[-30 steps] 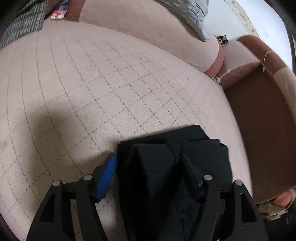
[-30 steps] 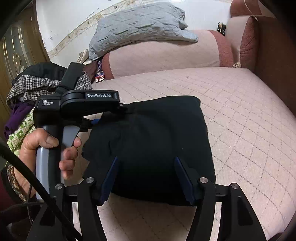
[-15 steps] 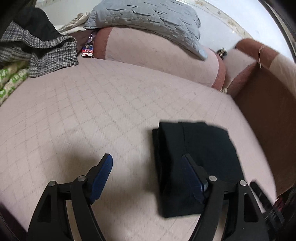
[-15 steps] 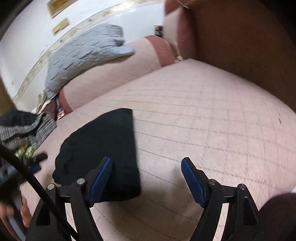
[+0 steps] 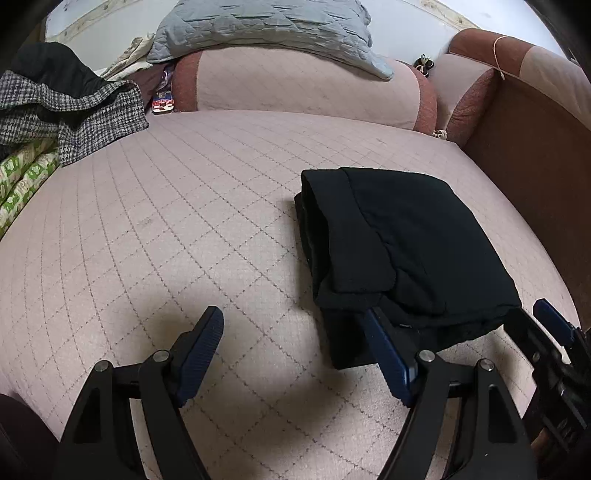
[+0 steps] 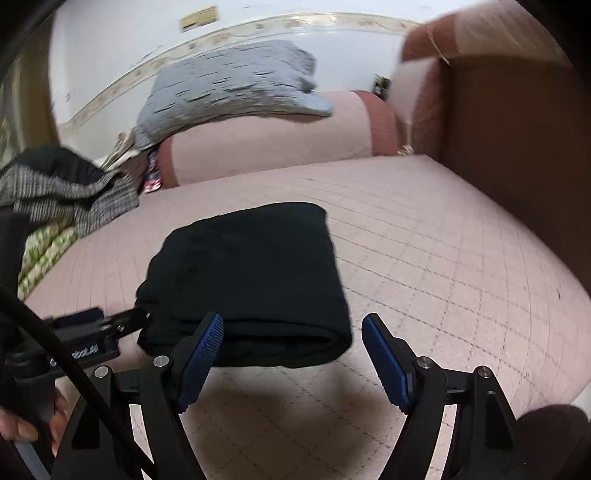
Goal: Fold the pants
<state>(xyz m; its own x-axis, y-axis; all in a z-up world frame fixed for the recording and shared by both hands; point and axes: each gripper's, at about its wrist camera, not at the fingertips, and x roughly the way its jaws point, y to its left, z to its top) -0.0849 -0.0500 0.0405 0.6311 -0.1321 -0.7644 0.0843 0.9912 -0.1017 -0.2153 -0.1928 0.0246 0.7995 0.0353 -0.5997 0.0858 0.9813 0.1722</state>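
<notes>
The black pants [image 5: 402, 243] lie folded into a compact rectangle on the pink quilted couch seat [image 5: 166, 229]. My left gripper [image 5: 295, 328] is open and empty, just in front of the bundle's near left corner. The pants also show in the right wrist view [image 6: 251, 273]. My right gripper [image 6: 291, 332] is open and empty, just in front of the bundle's near right corner. The right gripper's fingers [image 5: 550, 325] show at the lower right of the left wrist view. The left gripper's body [image 6: 92, 332] shows at the left of the right wrist view.
A grey quilted pillow [image 5: 266, 26] lies on the pink bolster [image 5: 303, 88] at the back. A pile of checked and green clothes [image 5: 59, 110] sits at the left. The brown couch arm [image 5: 535, 155] rises on the right.
Both grippers have let go of the pants and pulled back toward the seat's front edge. The folded bundle stays lying on the seat.
</notes>
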